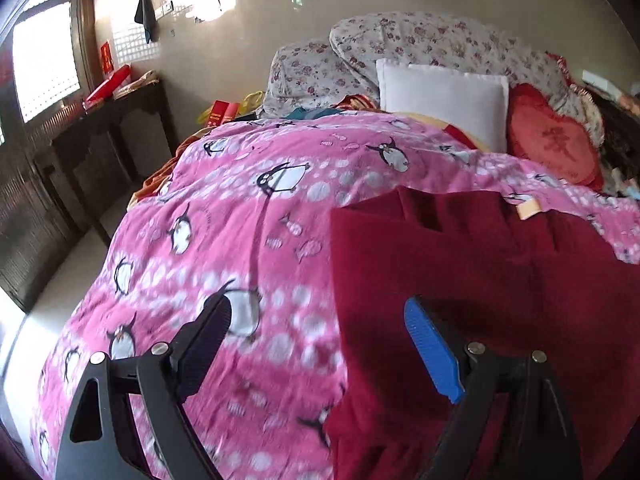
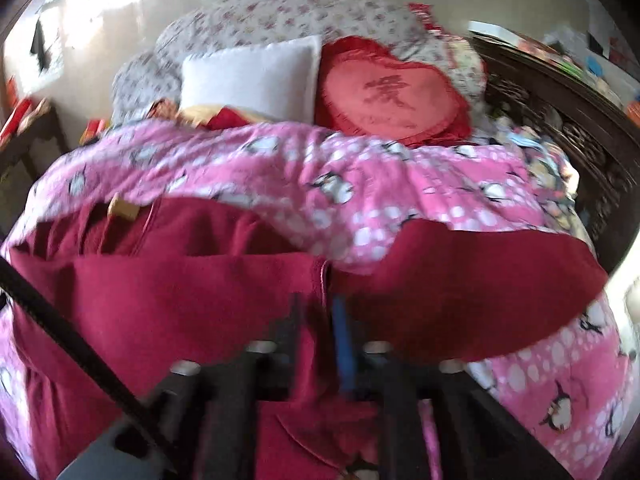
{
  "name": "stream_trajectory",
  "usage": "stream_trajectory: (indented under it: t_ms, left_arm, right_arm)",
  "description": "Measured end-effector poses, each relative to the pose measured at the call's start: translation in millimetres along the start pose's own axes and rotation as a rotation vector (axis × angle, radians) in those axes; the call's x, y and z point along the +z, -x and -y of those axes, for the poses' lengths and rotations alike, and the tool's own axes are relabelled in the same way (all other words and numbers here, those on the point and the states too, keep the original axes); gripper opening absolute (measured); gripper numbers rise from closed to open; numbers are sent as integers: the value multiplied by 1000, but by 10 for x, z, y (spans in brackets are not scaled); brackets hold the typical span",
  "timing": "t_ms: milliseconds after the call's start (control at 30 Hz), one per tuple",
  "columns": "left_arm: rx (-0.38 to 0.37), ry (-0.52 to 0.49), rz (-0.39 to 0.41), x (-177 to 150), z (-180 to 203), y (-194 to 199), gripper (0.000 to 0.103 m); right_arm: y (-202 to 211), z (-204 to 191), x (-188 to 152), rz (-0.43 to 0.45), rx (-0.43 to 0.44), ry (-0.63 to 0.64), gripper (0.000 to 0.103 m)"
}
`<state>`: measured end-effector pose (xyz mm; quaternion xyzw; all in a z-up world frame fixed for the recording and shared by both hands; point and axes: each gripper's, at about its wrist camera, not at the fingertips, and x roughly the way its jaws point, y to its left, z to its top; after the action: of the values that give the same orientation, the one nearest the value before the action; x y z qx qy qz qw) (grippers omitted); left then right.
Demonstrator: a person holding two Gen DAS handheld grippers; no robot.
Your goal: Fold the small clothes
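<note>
A dark red garment (image 1: 460,264) lies spread on a pink penguin-print quilt (image 1: 240,208), with a small tan label (image 1: 528,208) at its far edge. My left gripper (image 1: 318,302) is open, hovering over the garment's left edge; the black finger (image 1: 212,328) is above the quilt and the blue pad (image 1: 428,344) above the red cloth. In the blurred right wrist view, my right gripper (image 2: 319,300) has its jaws close together, pinching a raised fold of the red garment (image 2: 180,288). Part of the cloth drapes to the right over the quilt (image 2: 400,200).
At the head of the bed are a white pillow (image 1: 440,100), a red heart cushion (image 1: 552,140) and a floral duvet (image 1: 420,40). A dark wooden table (image 1: 100,140) stands left of the bed, a carved dark bed frame (image 2: 560,120) on the right.
</note>
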<state>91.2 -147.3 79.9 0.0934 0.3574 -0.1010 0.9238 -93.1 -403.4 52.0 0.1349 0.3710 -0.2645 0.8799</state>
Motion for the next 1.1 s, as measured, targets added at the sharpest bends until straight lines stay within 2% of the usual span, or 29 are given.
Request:
stream_trajectory:
  t_ms: [67,133,167,200,233,300,433,533,567,633,700,800,833,867,900,967,1100]
  left_arm:
    - [32,-8,-19,37,42,-145,88]
    - [59,-17,-48,14,49,-290,88]
    - [59,-14,-57,-8,45,-344,88]
    - [56,-9,-60,-36,37,-389,88]
    - [54,-5,-57,-46,35,-405,88]
    - [47,-1,-56,-67,21,-365,88]
    - [10,6,-49,-148,-76,-88,88]
    - [-32,15,-25,-314,-111,107,90]
    - [-38,9,-33,-374,-93,110,90]
    - [-34,-32,-71,-519,-8,25,91]
    - [-2,-72,-97,-612,71,-88,91]
    - [-27,-38,-126,-602,-4,-182,97]
    - [-37,-17,-134,-577,-45,-187,97]
    - [-46,9,-140,-552,-101,-190,97]
    - [-44,27,-138,-536,-152,-185,97]
    - [-33,38,-133,-546,-197,-184,97]
    - [-25,30,-132,-601,-162,-208,97]
  right_arm:
    - [135,-50,12,48,52,12,56]
    - [144,-256,-47,14,133,100,48]
    - [99,-348,-93,-9,146,136,34]
    - [7,-430,-171,-44,135,176,26]
    - [-146,-497,-272,-85,95,207,26]
    - [-205,-492,-335,-47,72,209,26]
    - [63,-349,-257,-50,146,120,28]
    - [290,-327,-337,-12,137,146,39]
    - [285,-312,-380,-18,138,141,45]
    - [119,-284,-456,-60,139,113,46]
    - [-102,-210,-542,-118,179,77,48]
    - [47,66,-506,-98,268,-26,51]
    - [149,192,-492,-73,276,-61,52]
    - [267,363,-484,-34,264,-94,62]
    - [362,569,-488,-2,237,-135,77]
    - [415,991,-507,21,207,-244,91]
    - [203,1910,-612,0,187,-561,91]
